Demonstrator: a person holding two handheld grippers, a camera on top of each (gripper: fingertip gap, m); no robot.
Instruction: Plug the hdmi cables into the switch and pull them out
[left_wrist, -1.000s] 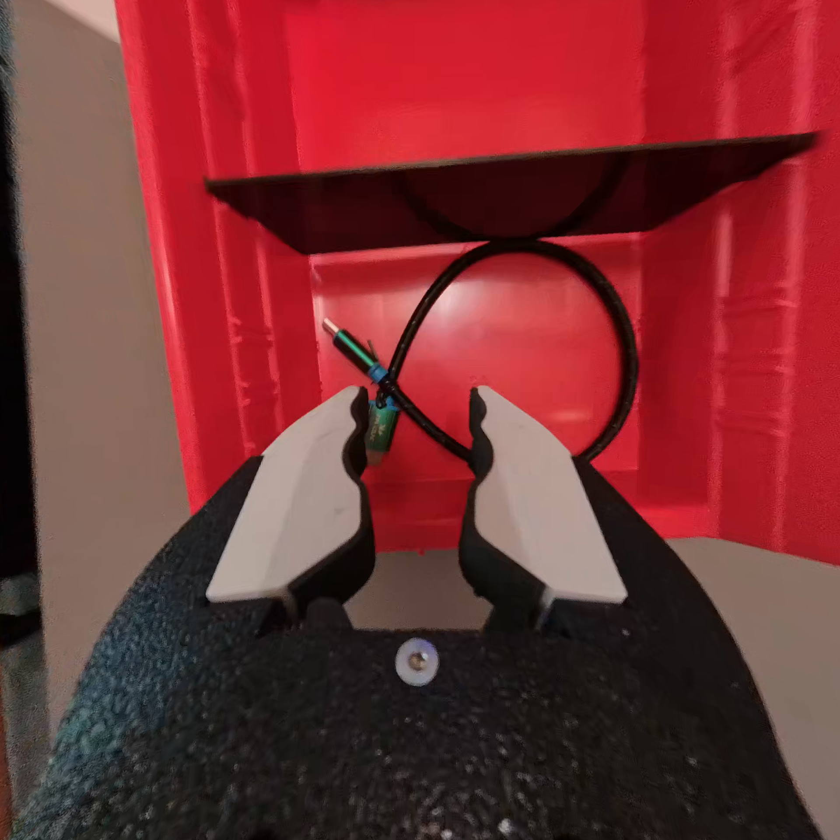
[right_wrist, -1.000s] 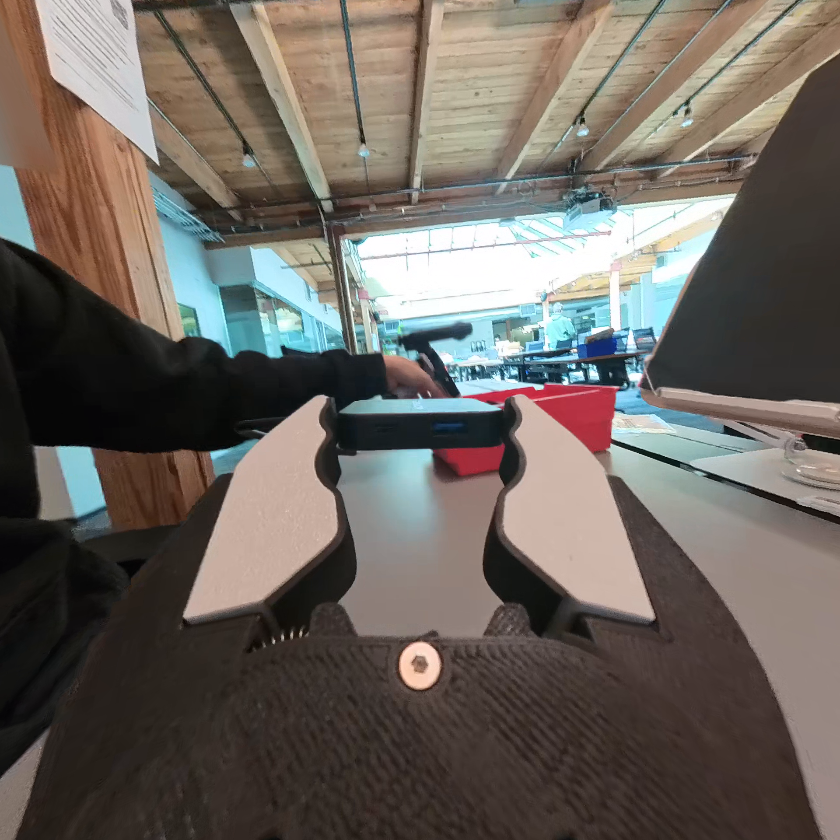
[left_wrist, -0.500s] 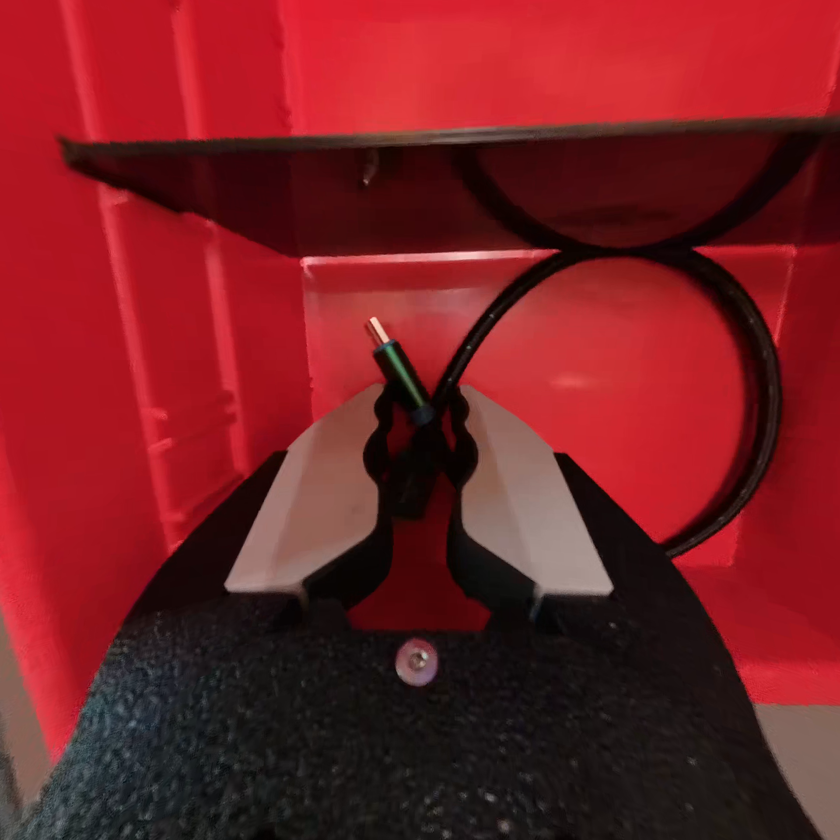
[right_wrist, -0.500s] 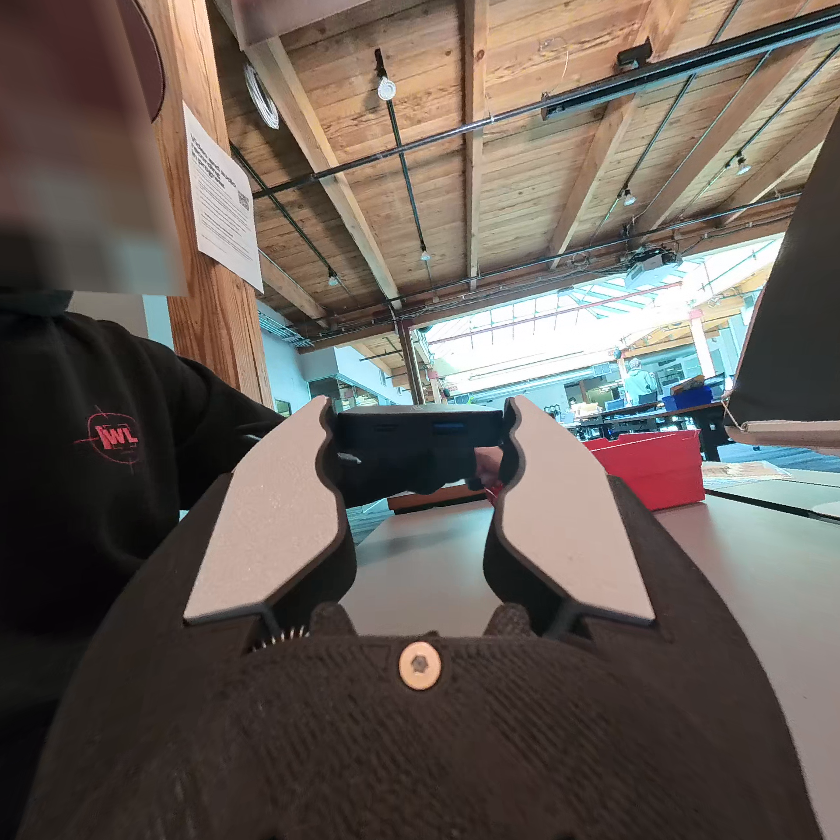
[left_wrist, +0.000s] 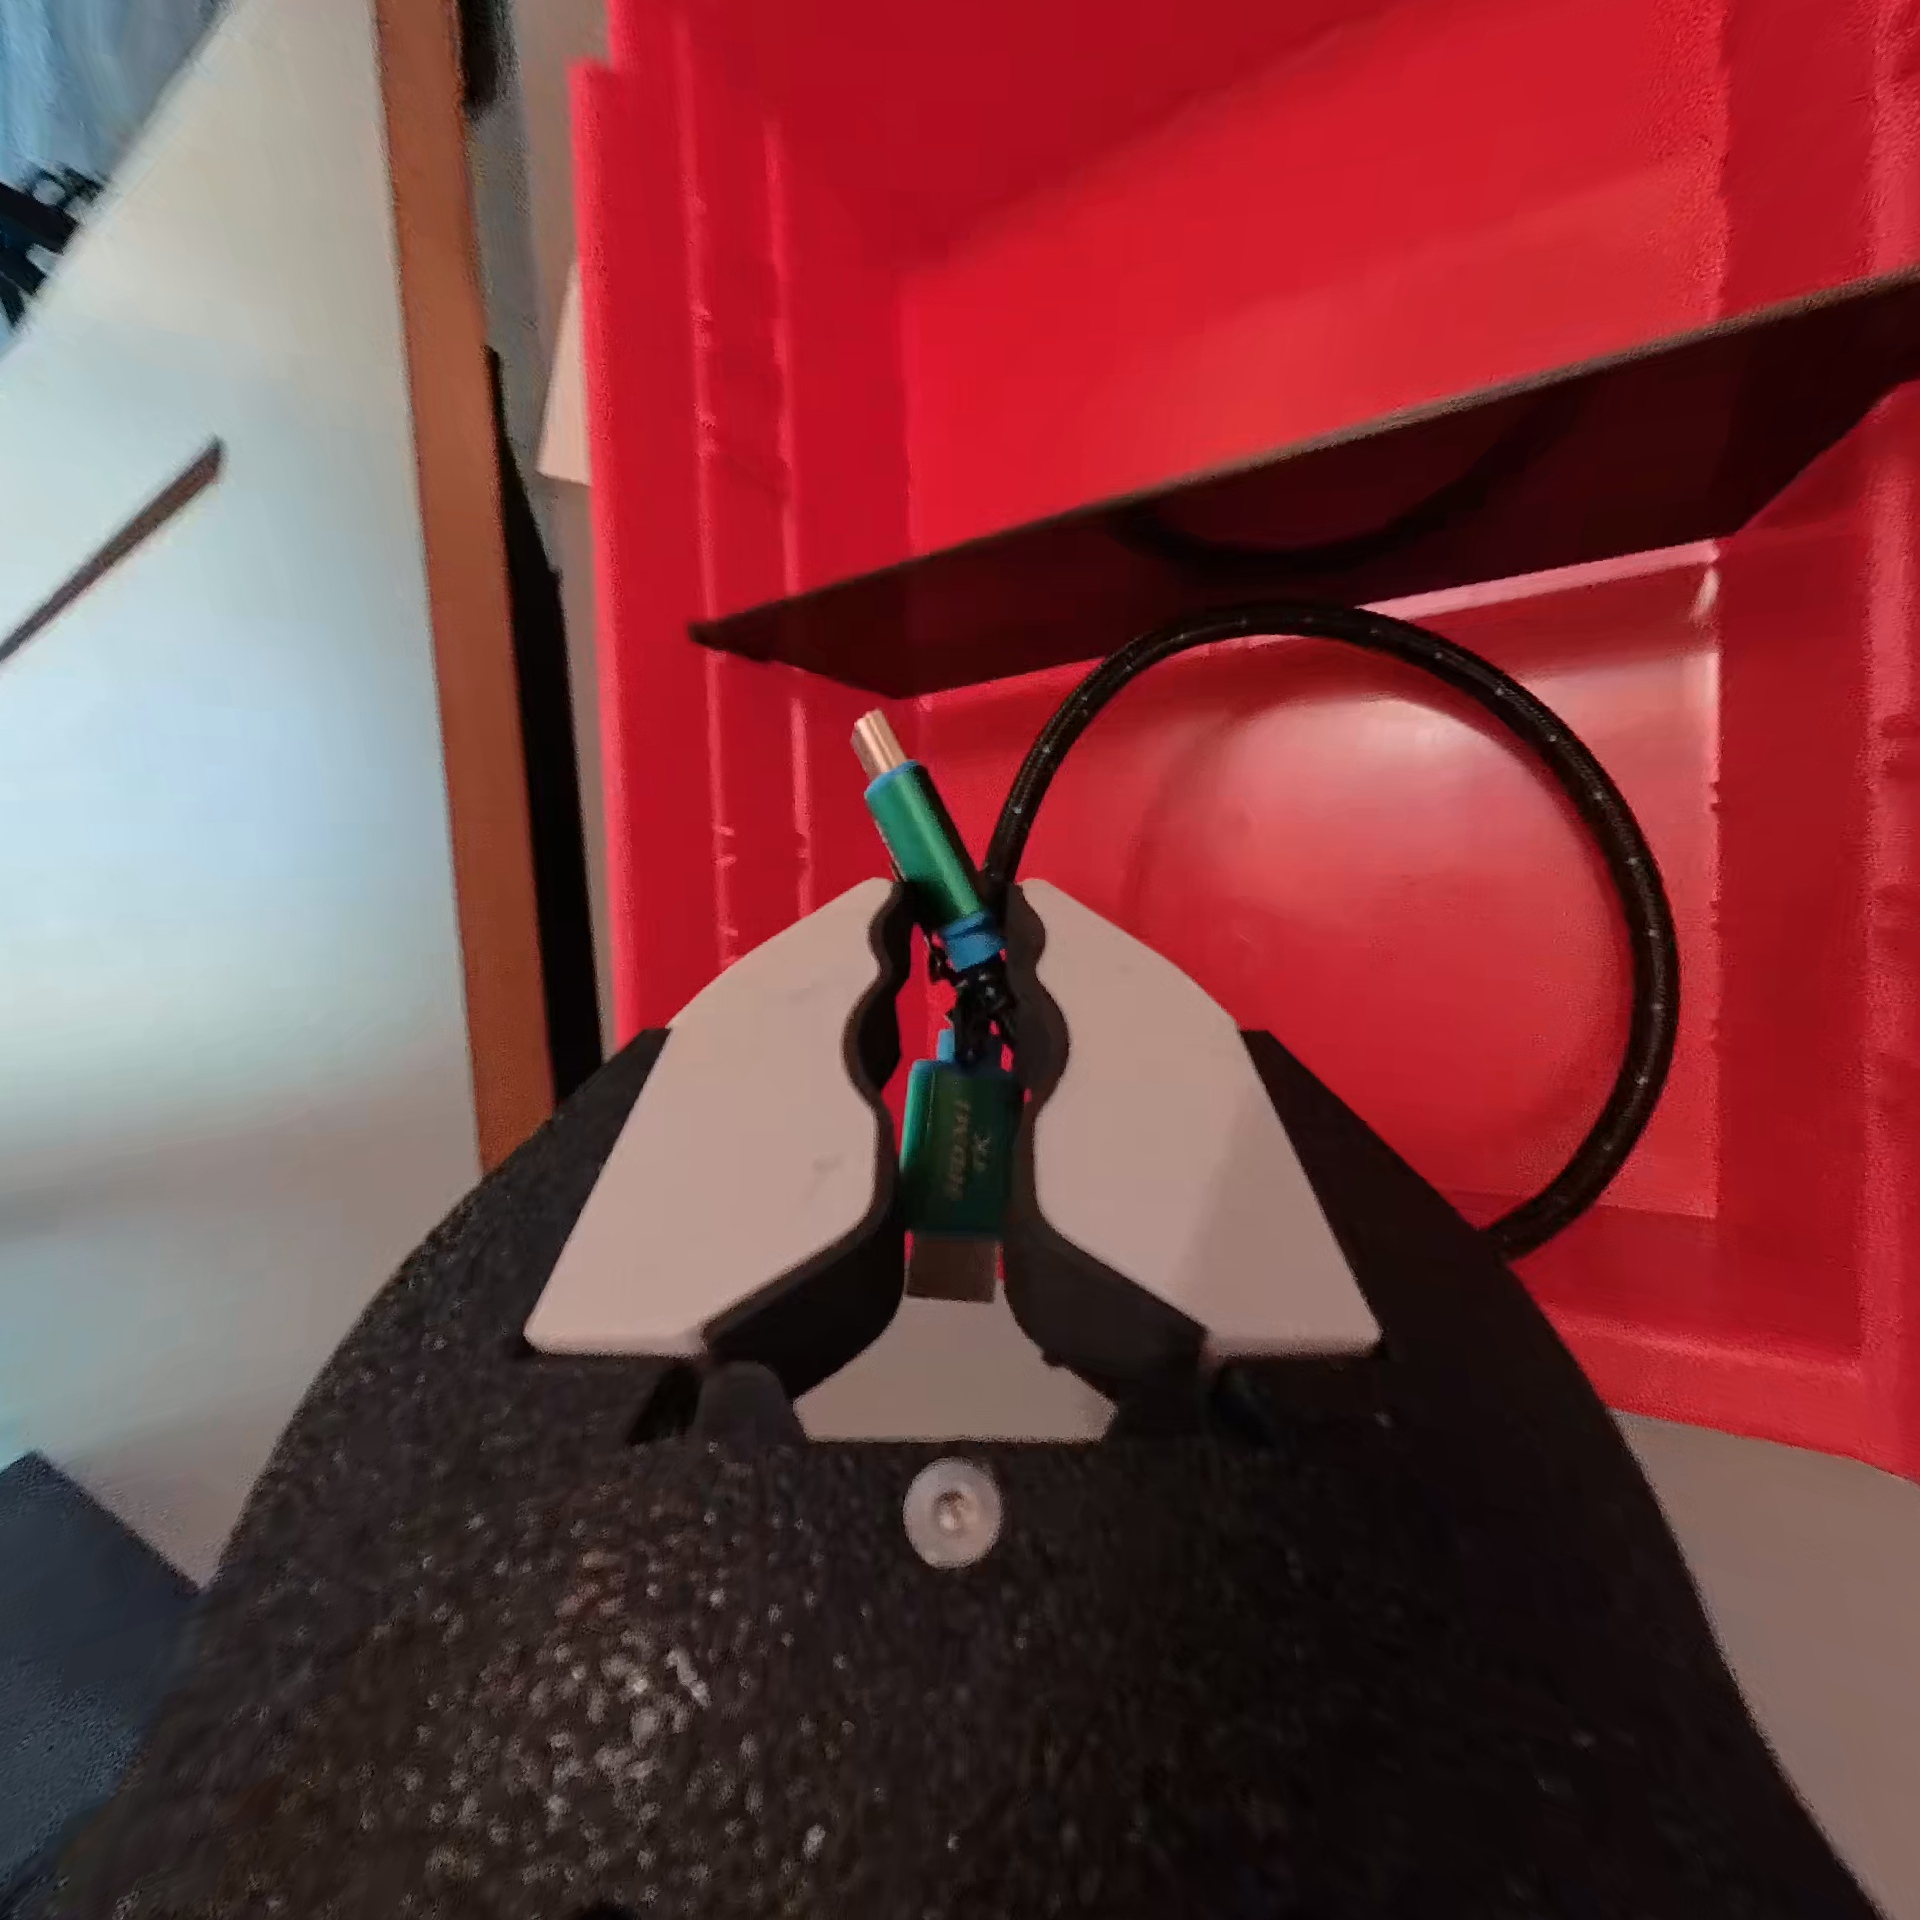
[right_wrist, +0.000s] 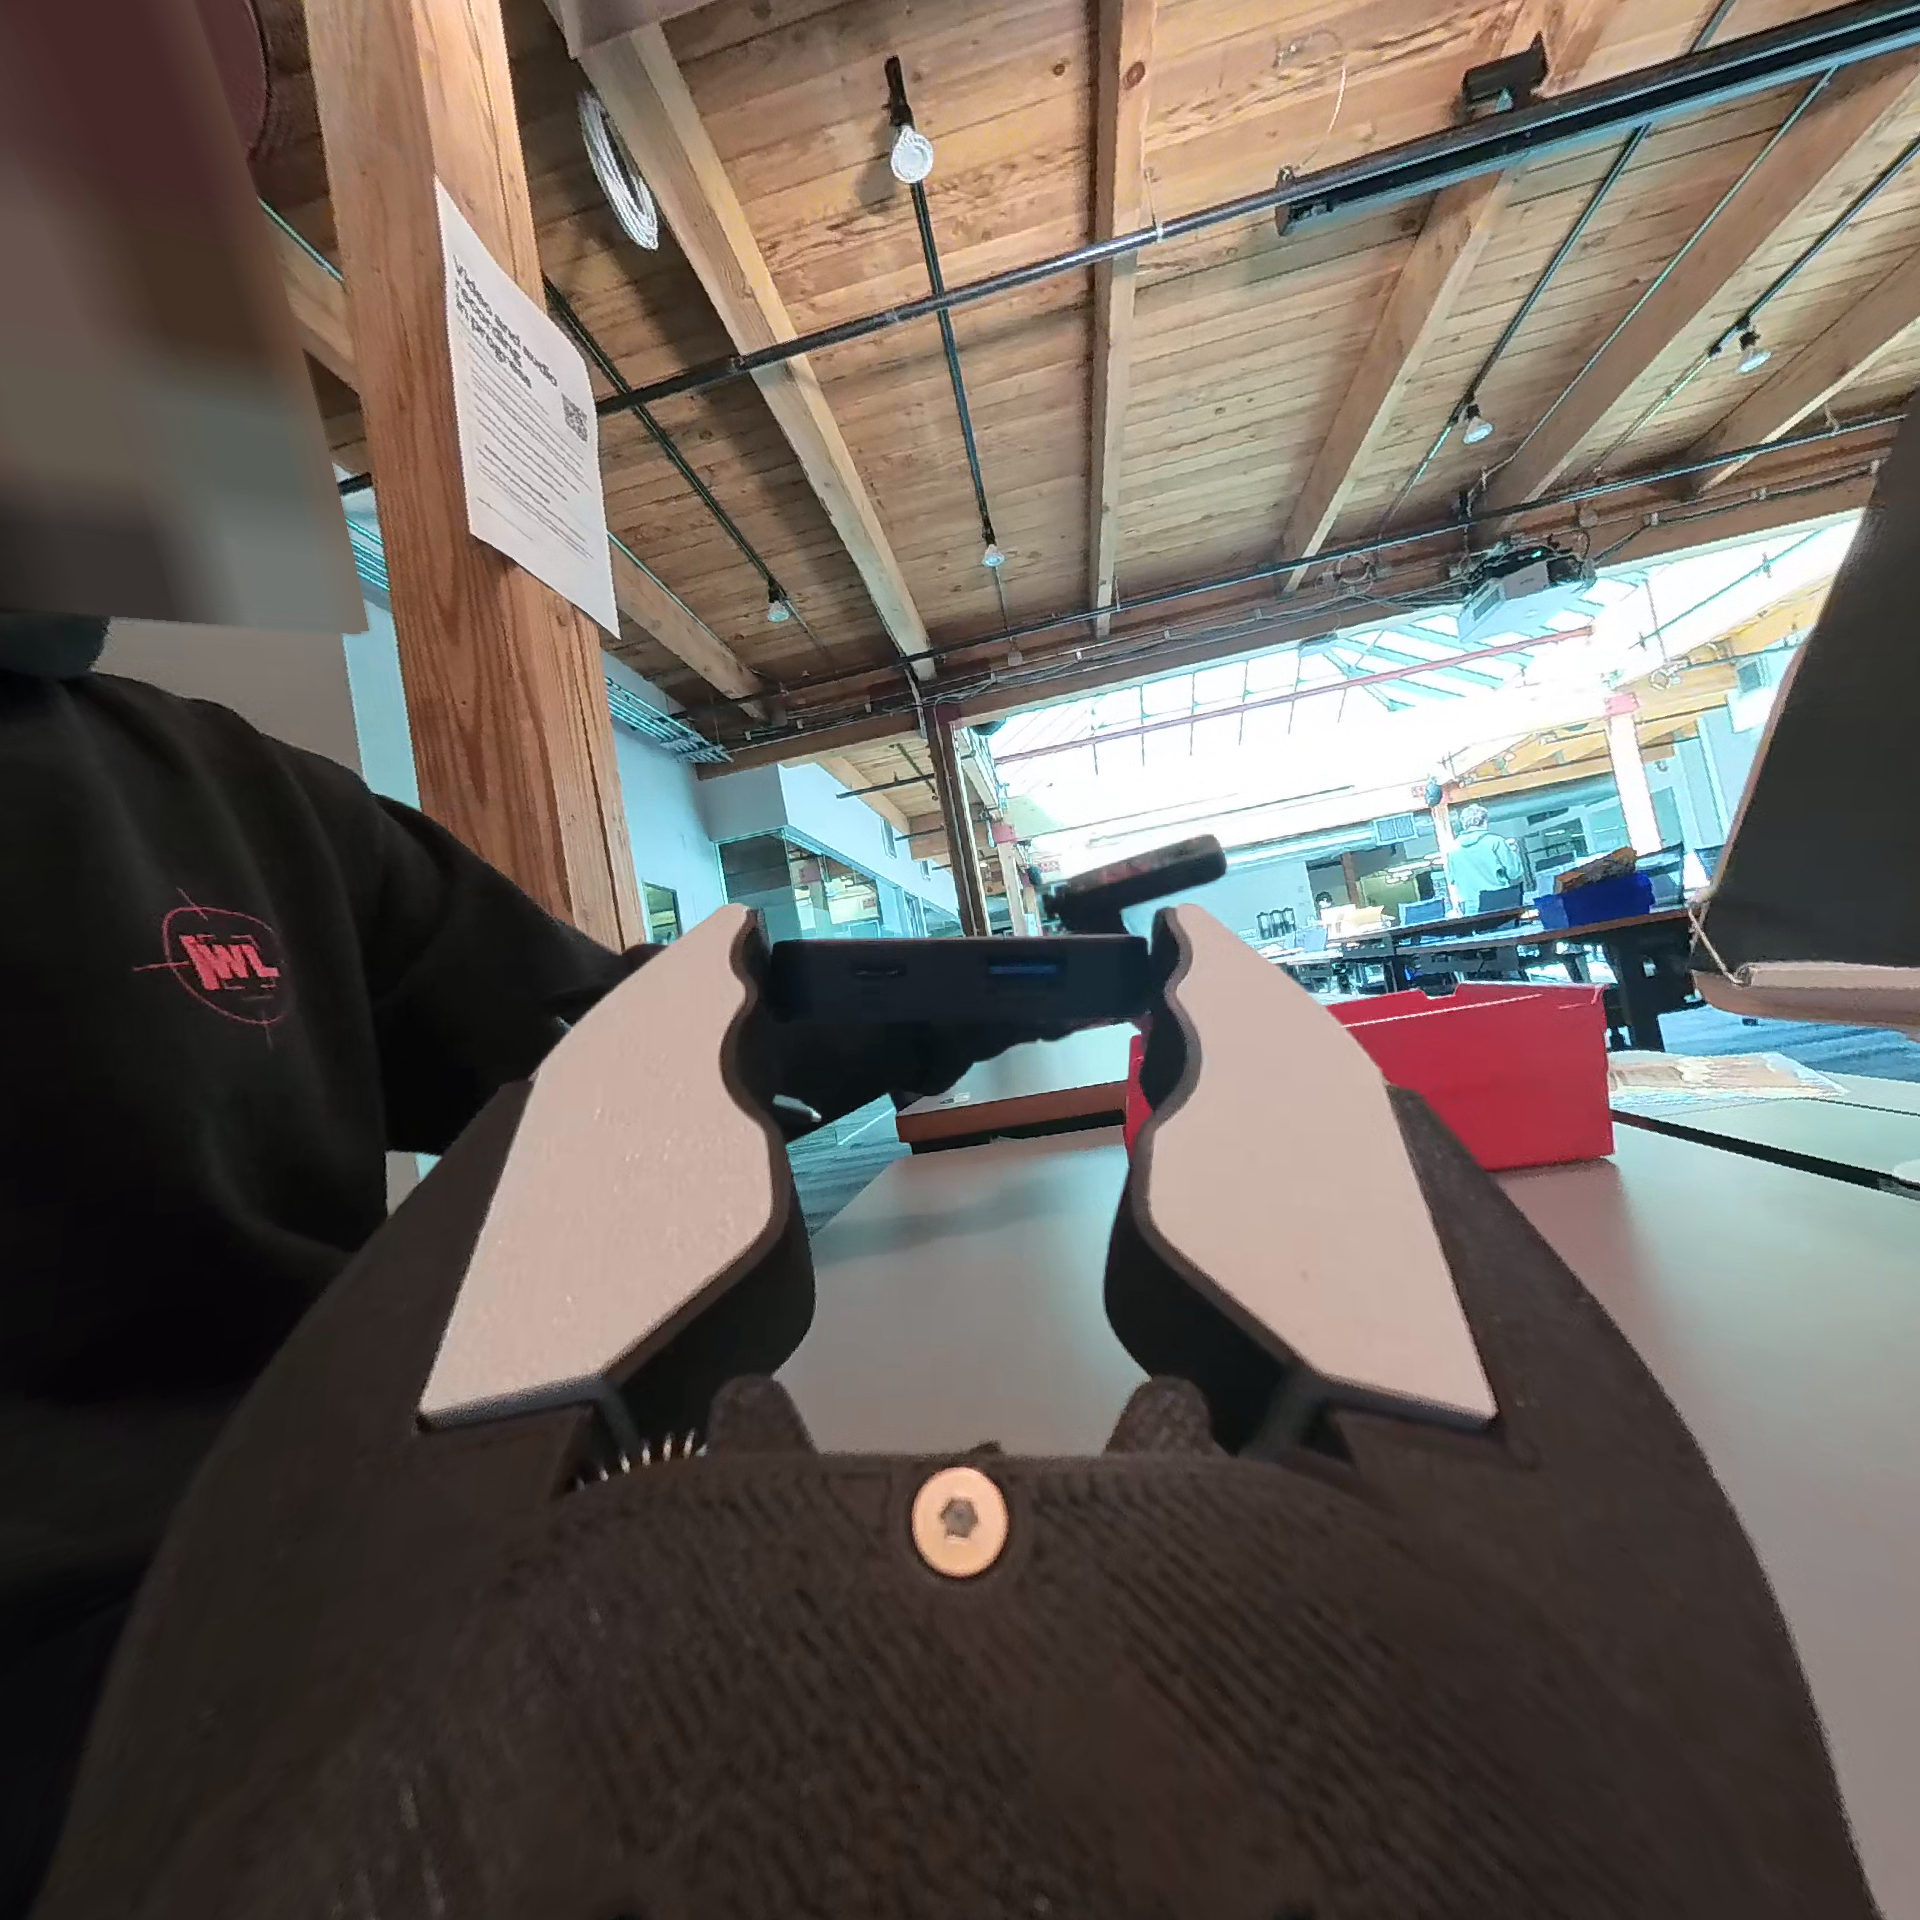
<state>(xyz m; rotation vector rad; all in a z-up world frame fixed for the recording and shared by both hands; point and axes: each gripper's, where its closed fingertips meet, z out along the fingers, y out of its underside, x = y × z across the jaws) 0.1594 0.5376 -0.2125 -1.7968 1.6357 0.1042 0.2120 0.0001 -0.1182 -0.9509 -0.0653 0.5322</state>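
Note:
In the left wrist view my left gripper (left_wrist: 961, 914) is shut on a black braided cable (left_wrist: 1621, 894) where its two green plugs cross. One green plug (left_wrist: 920, 831) sticks up past the fingertips. The other green plug (left_wrist: 956, 1174) hangs between the fingers. The cable loops to the right over the red bin (left_wrist: 1299, 312). In the right wrist view my right gripper (right_wrist: 956, 935) is shut on a black switch box (right_wrist: 956, 979), held level above the table with its port side facing the camera.
A black flat divider (left_wrist: 1351, 520) crosses the red bin above the cable loop. The bin (right_wrist: 1475, 1070) stands on the grey table (right_wrist: 977, 1299) in the right wrist view. A person in a black sweater (right_wrist: 208, 1039) sits at left beside a wooden post (right_wrist: 478, 623).
My left gripper has lifted the cable up and back out of the bin, and the view swung left. My right gripper keeps the switch box raised and tilted a little lower.

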